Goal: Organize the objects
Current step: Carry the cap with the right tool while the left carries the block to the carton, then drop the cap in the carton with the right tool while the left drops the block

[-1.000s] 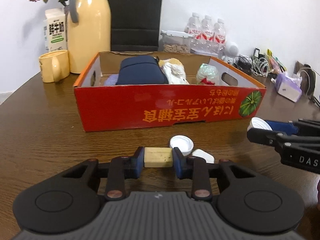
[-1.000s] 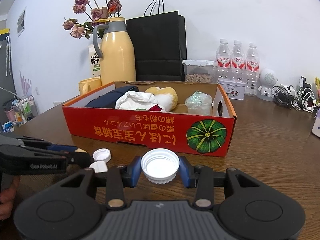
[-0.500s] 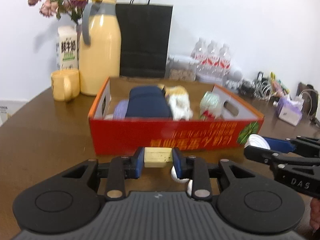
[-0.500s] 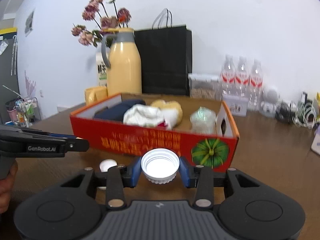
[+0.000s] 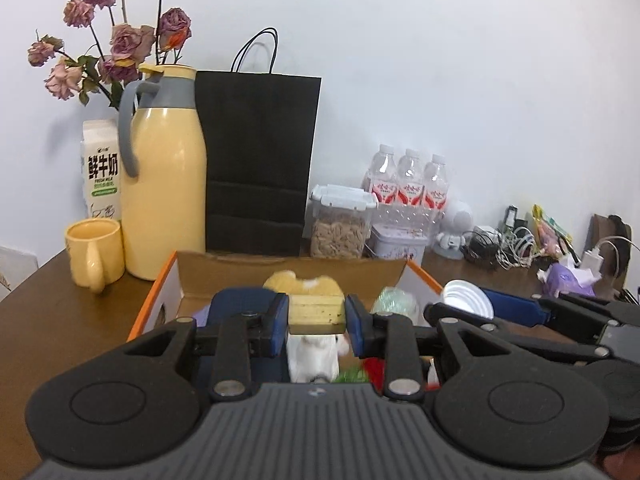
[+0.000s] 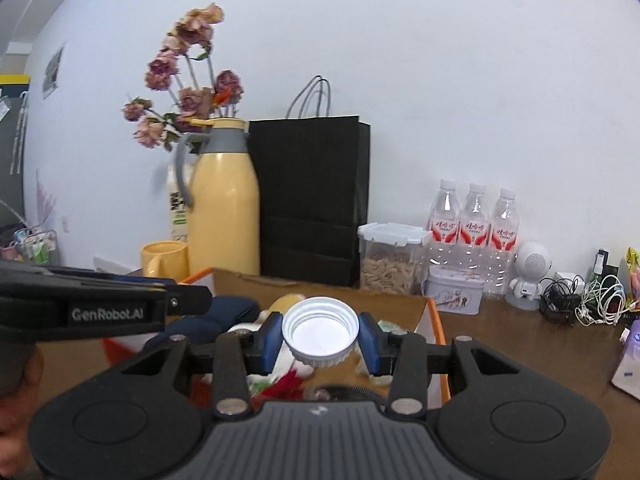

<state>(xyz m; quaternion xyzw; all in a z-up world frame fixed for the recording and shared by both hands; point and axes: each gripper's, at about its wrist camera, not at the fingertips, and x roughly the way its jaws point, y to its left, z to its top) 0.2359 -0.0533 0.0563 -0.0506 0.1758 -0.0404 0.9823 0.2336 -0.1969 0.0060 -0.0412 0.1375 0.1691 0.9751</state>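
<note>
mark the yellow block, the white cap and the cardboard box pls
Yellow rectangular block (image 5: 317,312), left wrist view: its front face.
White ribbed plastic cap (image 6: 320,330), right wrist view: its hollow inside.
Orange-edged cardboard box (image 5: 240,270), left wrist view: its far inner wall.

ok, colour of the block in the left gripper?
Pale yellow-tan block, clamped in the left gripper; clearest in the left wrist view.

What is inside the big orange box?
Inside the cardboard box you can see a navy bundle, a yellow fluffy thing, something white and something red. Both grippers cover the rest, so its bottom is hidden.
</note>
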